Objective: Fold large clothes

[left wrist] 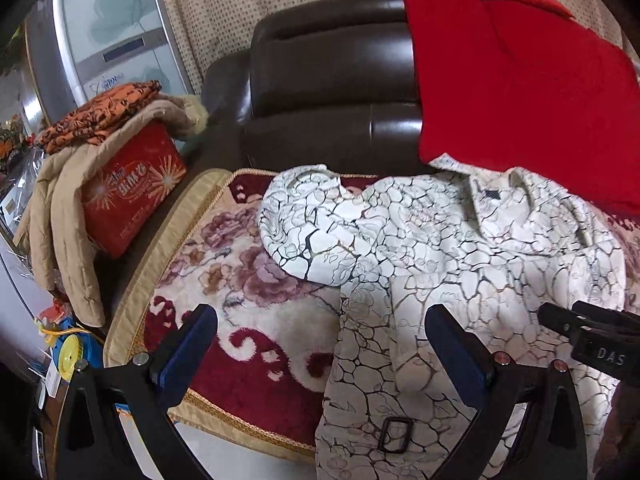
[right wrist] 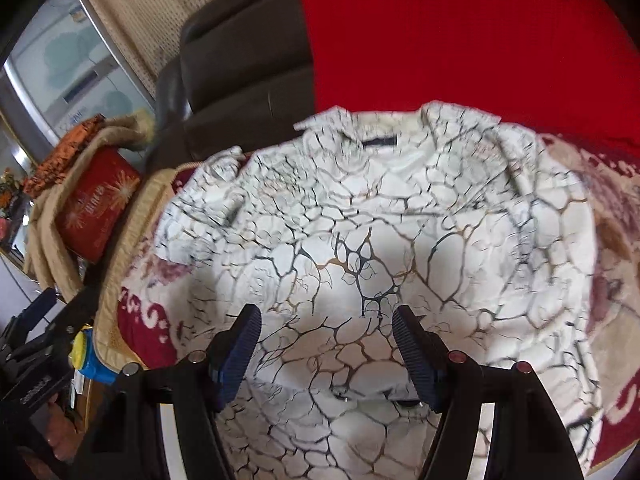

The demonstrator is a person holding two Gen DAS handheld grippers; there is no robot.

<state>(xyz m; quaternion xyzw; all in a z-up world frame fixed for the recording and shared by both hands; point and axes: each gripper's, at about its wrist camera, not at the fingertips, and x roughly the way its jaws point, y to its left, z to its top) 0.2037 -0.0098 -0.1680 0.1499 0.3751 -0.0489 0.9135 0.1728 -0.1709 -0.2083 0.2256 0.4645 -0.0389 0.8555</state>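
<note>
- You face a white garment (right wrist: 380, 240) of thin, smooth, matt cloth, printed with dark and gold crackle lines.
- Beneath it, the floral rug (left wrist: 248, 280) looks plush and fuzzy, with a woven gold border.
- At the far side, the brown sofa (left wrist: 328, 80) is glossy leather.
- Over it, the red cloth (left wrist: 520, 92) is matt and soft.
- Your gripper pads (right wrist: 240, 356) are ribbed blue rubber on black matt plastic.
- Far left, the red box (left wrist: 132, 192) has shiny print.
</note>
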